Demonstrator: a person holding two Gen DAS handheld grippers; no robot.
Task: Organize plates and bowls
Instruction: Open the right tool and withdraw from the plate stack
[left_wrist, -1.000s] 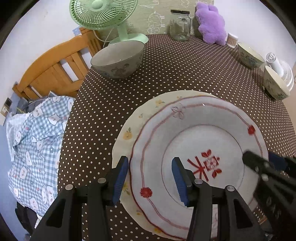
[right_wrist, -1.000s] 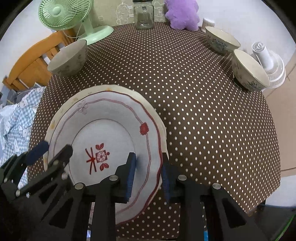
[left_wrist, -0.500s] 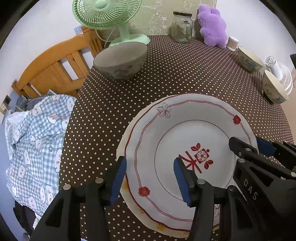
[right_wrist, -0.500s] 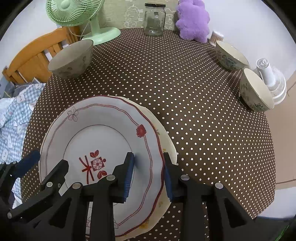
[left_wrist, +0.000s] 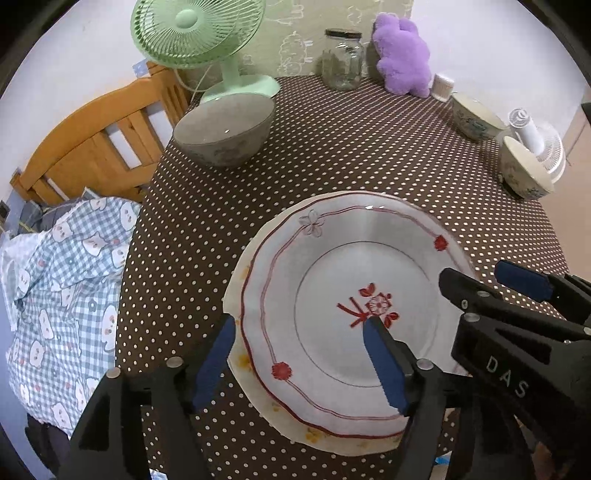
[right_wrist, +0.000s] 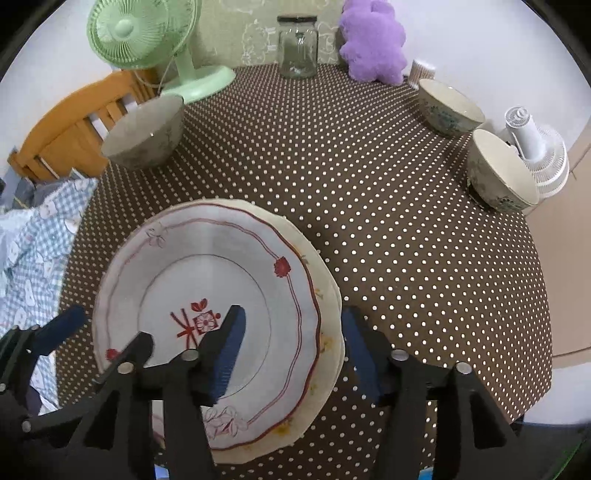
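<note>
A white plate with red trim (left_wrist: 369, 266) (right_wrist: 207, 266) lies stacked on a cream plate with yellow flowers (left_wrist: 236, 291) (right_wrist: 327, 284) at the near edge of the table. My left gripper (left_wrist: 299, 363) straddles the stack's left rim, and its jaws are opening with the pads off the plate. My right gripper (right_wrist: 295, 350) straddles the right rim, its jaws likewise opening and clear of it. A grey bowl (left_wrist: 225, 136) (right_wrist: 144, 136) stands far left. Two cream bowls (right_wrist: 448, 107) (right_wrist: 498, 173) sit at the far right.
The round table wears a brown dotted cloth (left_wrist: 332, 147). At the back stand a green fan (left_wrist: 195, 33), a glass jar (left_wrist: 341, 61) and a purple plush (left_wrist: 402, 55). A small white fan (right_wrist: 535, 155) sits right; a wooden chair (left_wrist: 92, 136) with checked cloth (left_wrist: 62, 280) stands left.
Both grippers' jaws have widened and let go of the red-trimmed plate's rim. The plate has settled squarely onto the cream plate.
</note>
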